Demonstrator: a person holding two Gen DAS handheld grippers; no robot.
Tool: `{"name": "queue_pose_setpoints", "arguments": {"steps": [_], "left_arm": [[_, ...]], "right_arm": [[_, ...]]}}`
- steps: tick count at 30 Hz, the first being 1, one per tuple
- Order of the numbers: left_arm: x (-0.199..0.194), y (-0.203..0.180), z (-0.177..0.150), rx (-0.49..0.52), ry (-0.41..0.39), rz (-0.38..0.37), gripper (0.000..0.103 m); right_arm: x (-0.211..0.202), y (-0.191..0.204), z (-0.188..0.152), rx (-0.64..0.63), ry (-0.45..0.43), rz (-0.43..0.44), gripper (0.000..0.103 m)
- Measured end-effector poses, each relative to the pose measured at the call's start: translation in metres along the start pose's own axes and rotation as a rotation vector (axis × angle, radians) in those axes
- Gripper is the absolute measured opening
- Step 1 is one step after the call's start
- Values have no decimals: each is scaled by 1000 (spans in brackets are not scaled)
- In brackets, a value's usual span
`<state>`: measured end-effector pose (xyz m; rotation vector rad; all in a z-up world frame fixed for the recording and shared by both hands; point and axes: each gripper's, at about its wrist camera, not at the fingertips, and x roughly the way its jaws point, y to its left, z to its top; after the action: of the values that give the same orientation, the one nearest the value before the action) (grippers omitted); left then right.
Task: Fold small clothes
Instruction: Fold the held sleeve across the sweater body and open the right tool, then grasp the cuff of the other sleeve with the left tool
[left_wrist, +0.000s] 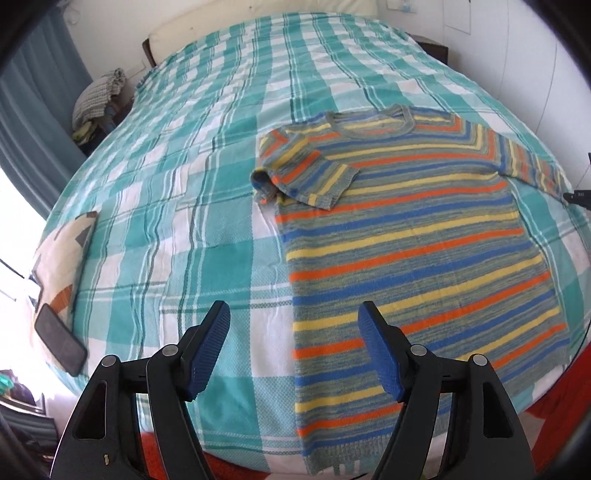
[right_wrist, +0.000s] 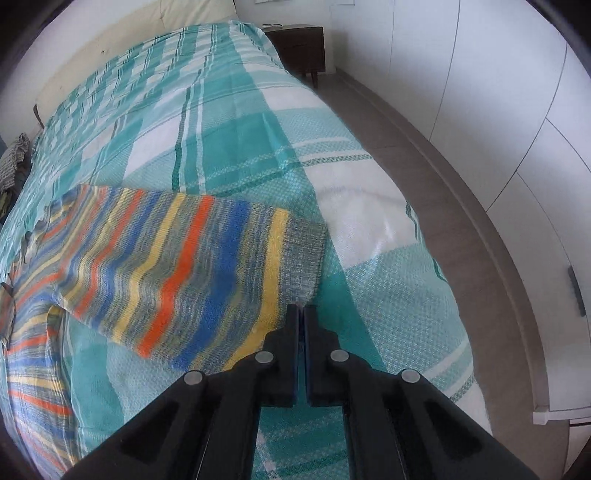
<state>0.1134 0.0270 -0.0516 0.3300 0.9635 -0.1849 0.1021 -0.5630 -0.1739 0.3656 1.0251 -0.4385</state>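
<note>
A small striped knit shirt (left_wrist: 413, 236), in orange, blue, yellow and grey, lies flat on the bed with its neck at the far end. Its left sleeve (left_wrist: 303, 173) is folded over onto the body. My left gripper (left_wrist: 293, 314) is open and empty, hovering above the shirt's near left edge. My right gripper (right_wrist: 300, 306) is shut on the cuff of the right sleeve (right_wrist: 177, 269) and holds it lifted a little off the bed. The tip of the right gripper (left_wrist: 580, 195) shows at the right edge of the left wrist view.
The bed has a teal and white checked cover (left_wrist: 207, 206). A dark phone (left_wrist: 61, 343) and a patterned cushion (left_wrist: 66, 254) lie at its left edge. A nightstand (right_wrist: 299, 48), white cupboards (right_wrist: 498, 129) and floor lie to the right.
</note>
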Motion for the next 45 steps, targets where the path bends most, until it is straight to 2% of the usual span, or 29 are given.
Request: {"name": "queue_pose_setpoints", "arguments": {"steps": [2, 3, 4, 7, 8, 9, 10, 11, 12, 13, 14, 15, 16, 17, 20, 23, 26, 29, 35, 40, 45], "left_arm": [[-5, 1, 27, 19, -84, -17, 91], [-1, -2, 40, 44, -115, -39, 97], [9, -8, 52, 81, -132, -50, 98], [67, -37, 77, 213, -108, -43, 98], [93, -46, 81, 247, -77, -49, 98], [118, -52, 84, 274, -39, -54, 93], [142, -55, 86, 291, -2, -43, 88], [165, -55, 88, 285, 45, -33, 76], [186, -49, 89, 249, 100, -40, 62], [201, -39, 90, 184, 140, -71, 56], [208, -27, 92, 102, 146, -114, 40], [208, -17, 95, 48, 142, -123, 4], [205, -6, 100, -6, 155, -144, 6], [195, 9, 103, -72, 135, -172, 5], [160, 71, 103, -275, 38, -159, 5], [149, 155, 78, -556, 27, -53, 4], [171, 214, 52, -696, 99, 84, 4], [187, 230, 26, -719, 145, 149, 4], [191, 238, 6, -753, 151, 181, 3], [210, 244, -6, -762, 204, 200, 3], [216, 252, -14, -777, 214, 208, 5]], "right_arm": [[-13, -3, -4, 24, -3, 17, 26], [-26, -5, -9, 39, -33, 23, 41], [-42, -4, -16, 52, -81, 24, 49], [-83, 1, -40, 56, -173, 69, 52], [-95, 4, -50, 55, -188, 103, 52], [-104, 8, -60, 56, -198, 130, 53], [-111, 13, -70, 53, -206, 154, 54], [-116, 19, -80, 48, -213, 175, 54], [-121, 26, -91, 37, -218, 195, 54], [-125, 32, -102, 24, -224, 207, 54], [-129, 39, -112, 11, -232, 216, 54], [-131, 46, -119, -5, -239, 225, 54], [-133, 52, -126, -23, -245, 230, 54], [-135, 58, -131, -42, -253, 232, 54], [-140, 71, -135, -98, -283, 240, 54], [-134, 77, -133, -122, -282, 226, 54], [-120, 76, -135, -107, -233, 238, 54], [-110, 78, -137, -109, -197, 245, 54], [-98, 78, -139, -108, -158, 217, 54], [-86, 72, -139, -79, -119, 210, 54], [-77, 65, -138, -48, -84, 189, 54]]}}
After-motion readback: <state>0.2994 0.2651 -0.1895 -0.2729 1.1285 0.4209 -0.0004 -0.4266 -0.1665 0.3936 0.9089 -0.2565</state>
